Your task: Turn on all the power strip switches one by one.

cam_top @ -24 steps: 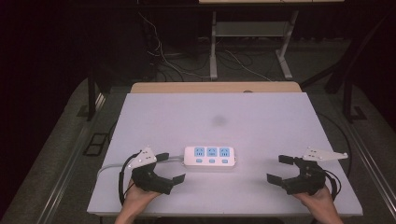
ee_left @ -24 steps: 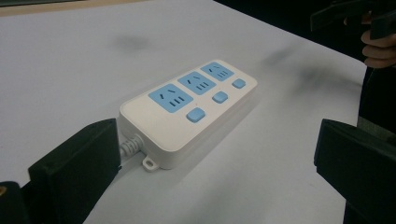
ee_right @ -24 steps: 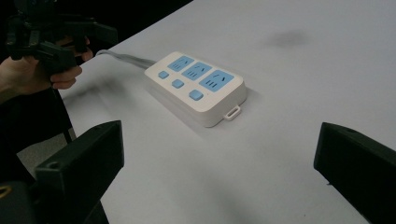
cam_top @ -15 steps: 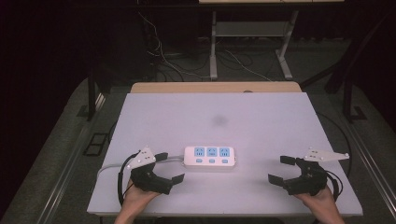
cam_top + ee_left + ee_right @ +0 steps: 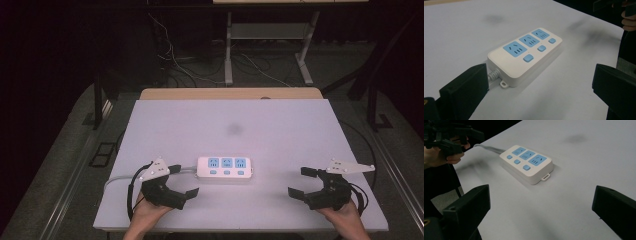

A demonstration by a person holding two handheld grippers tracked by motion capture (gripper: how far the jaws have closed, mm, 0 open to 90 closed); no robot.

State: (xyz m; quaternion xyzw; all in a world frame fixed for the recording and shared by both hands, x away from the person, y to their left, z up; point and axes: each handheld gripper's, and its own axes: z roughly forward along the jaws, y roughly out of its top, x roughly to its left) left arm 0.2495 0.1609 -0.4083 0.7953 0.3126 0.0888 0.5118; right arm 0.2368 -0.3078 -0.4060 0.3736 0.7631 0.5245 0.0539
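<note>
White counter (image 5: 280,130) is sitting in a dark room, cables on the floor behind it. Power strip (image 5: 224,167) is lying flat near the front edge, left of centre, between the two tongs. It is a white body with rounded corners, three light-blue sockets in a row, a blue button beside each, a small mounting tab at each end, and a grey cord (image 5: 116,178) running off left. No readable writing on it. Left tongs (image 5: 183,181) are hovering with jaws apart, just beside the strip's cord end. Right tongs (image 5: 302,182) are hovering with jaws apart too, well clear of the strip.
</note>
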